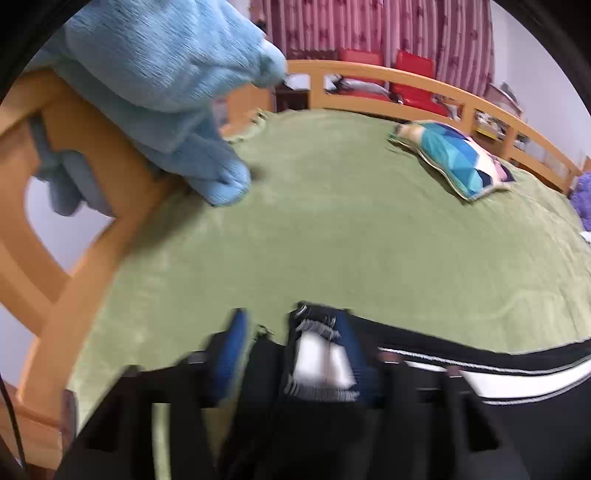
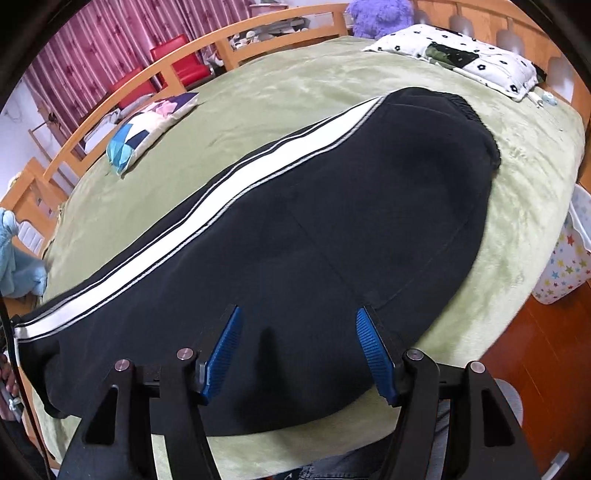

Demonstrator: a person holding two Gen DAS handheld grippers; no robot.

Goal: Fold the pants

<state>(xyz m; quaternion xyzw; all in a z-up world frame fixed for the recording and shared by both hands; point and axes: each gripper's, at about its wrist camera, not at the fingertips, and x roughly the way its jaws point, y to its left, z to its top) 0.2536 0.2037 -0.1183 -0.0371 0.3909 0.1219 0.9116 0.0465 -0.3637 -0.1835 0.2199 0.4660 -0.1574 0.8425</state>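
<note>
Black pants (image 2: pixel 332 229) with a white side stripe (image 2: pixel 229 195) lie flat across the green bed cover (image 2: pixel 295 88), their waistband (image 2: pixel 472 114) at the far right. My right gripper (image 2: pixel 299 332) hovers open over the black cloth near the bed's front edge, with nothing pinched between its blue pads (image 2: pixel 373 350). The left wrist view is blurred. There my left gripper (image 1: pixel 291 325) stands open around the striped cuff end of the pants (image 1: pixel 317 354). The cuff lies against the right-hand finger (image 1: pixel 354 347), and green cover shows beside the left-hand finger (image 1: pixel 232 350).
A light blue plush blanket (image 1: pixel 159 74) hangs over the wooden footboard (image 1: pixel 92 236). A patchwork pillow (image 1: pixel 458 158) and a white flowered pillow (image 2: pixel 458 55) lie on the bed. A purple plush toy (image 2: pixel 380 14) sits at the back. A star-patterned bin (image 2: pixel 569 258) stands by the bed.
</note>
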